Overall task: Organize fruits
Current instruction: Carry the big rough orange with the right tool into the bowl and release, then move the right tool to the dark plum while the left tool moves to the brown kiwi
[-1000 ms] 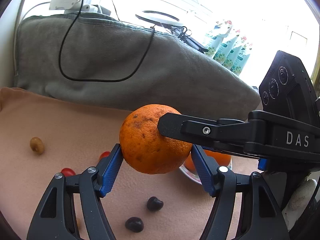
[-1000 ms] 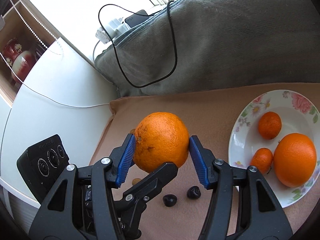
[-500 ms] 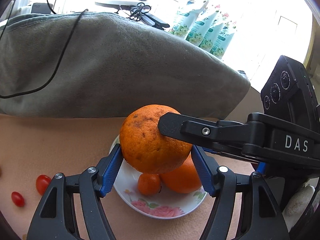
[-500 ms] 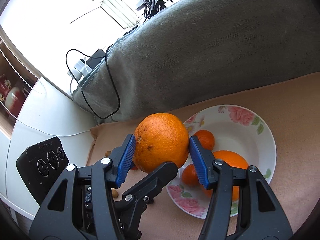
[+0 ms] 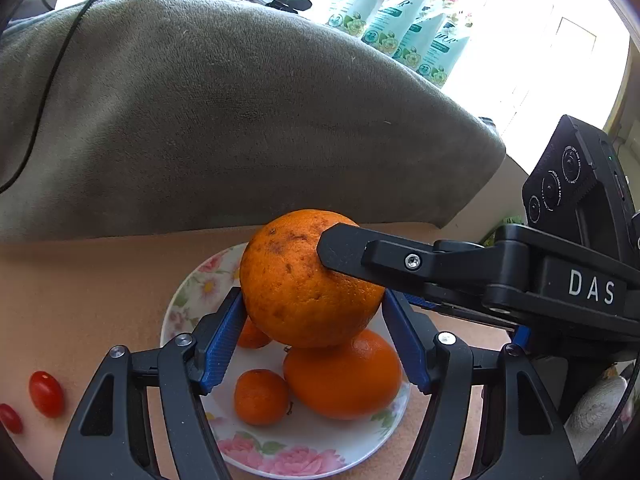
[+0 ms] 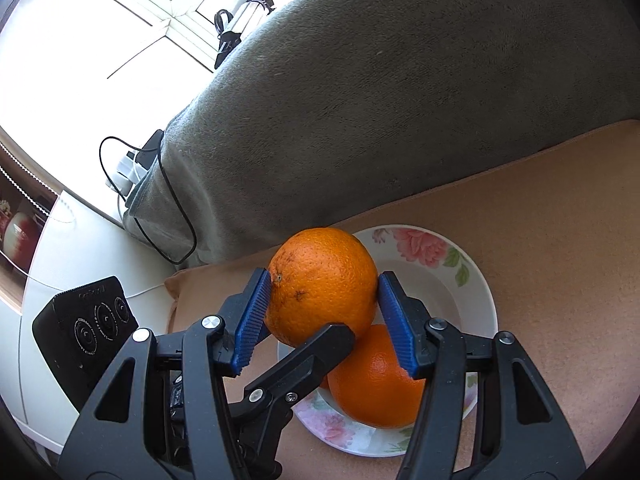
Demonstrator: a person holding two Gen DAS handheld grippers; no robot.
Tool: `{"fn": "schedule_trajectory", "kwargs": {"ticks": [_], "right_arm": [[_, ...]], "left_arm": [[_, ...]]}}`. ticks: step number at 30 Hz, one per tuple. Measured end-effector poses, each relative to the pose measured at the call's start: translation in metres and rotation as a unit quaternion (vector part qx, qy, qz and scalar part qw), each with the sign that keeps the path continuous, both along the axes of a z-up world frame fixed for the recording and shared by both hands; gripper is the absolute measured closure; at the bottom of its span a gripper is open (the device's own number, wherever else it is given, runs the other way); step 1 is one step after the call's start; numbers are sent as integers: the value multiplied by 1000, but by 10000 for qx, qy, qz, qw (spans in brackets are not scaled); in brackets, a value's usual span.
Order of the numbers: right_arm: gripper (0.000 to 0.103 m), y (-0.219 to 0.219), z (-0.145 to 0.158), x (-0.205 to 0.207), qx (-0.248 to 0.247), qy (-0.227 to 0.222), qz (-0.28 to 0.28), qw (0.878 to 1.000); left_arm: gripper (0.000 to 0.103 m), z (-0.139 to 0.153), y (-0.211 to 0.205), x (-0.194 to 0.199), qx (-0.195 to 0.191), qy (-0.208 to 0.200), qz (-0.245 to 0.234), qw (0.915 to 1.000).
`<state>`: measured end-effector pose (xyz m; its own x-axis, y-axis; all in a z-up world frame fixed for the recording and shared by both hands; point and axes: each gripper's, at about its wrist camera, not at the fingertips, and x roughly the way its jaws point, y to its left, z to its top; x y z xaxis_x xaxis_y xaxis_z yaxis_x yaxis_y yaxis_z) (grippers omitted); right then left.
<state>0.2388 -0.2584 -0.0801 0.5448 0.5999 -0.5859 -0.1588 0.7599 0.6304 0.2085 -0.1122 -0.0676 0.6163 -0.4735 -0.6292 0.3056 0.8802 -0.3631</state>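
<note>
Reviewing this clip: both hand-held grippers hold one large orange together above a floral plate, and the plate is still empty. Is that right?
Not quite. The floral plate is not empty: the left wrist view shows another large orange and two small mandarins on it. The rest holds: the left hand-held gripper and right hand-held gripper hold one large orange together above it.

Two wrist fisheyes, both angled down and close over one floral plate (image 5: 188, 292).

Left view looks along its hand-held gripper (image 5: 314, 338) from the plate's left, toward the grey blanket (image 5: 224, 120) and window; right view crosses in from the plate's right. Both share the large orange (image 6: 322, 282) between their fingers, the plate (image 6: 478, 304) and the blanket (image 6: 400, 100).
</note>
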Motion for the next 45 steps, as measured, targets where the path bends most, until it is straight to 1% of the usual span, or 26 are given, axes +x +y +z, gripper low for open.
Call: {"fn": "schedule_trajectory", "kwargs": {"ticks": [5,9,11,12,16,21,27,31,37,38,39,41,45], "right_arm": [[44,-2,-5,2,121,85,-62,9999],[44,-5,0,-2,79,-59,-137,9999],[44,-5,2,-4,39,-91,-150,9998],[41,-5,3,-5,-8,-104,-162,9998],[41,-3,6,-12,-133,-215,-187,9995],[41,-2,12,-24,-231,-340,-216,9989],[40,6,23,-42,-399,-567,-163,9975],[34,12,27,-54,-508,-694,-180,9961],[33,24,32,-75,-673,-950,-98,9932],[31,28,32,-80,-742,-1007,-79,9921],[26,32,32,-84,-816,-1065,-59,9909],[23,39,33,-93,-937,-1197,-6,9884],[23,56,33,-109,-1133,-1434,213,9829]], "left_arm": [[34,-1,6,-4,-14,26,-74,10000],[34,3,16,-9,-49,-60,-32,10000],[34,5,20,-13,-57,-93,-5,9999],[34,6,21,-14,-58,-114,0,9999],[34,6,29,-22,-88,-117,33,9999],[34,9,33,-30,13,-193,76,9998],[34,15,44,-45,29,-277,176,9995],[34,19,54,-58,63,-384,221,9990],[34,27,75,-80,108,-632,373,9972],[34,27,80,-84,135,-671,410,9968],[34,28,84,-87,159,-710,465,9963],[34,29,96,-95,170,-760,561,9954],[34,26,121,-109,247,-762,805,9935]]}}
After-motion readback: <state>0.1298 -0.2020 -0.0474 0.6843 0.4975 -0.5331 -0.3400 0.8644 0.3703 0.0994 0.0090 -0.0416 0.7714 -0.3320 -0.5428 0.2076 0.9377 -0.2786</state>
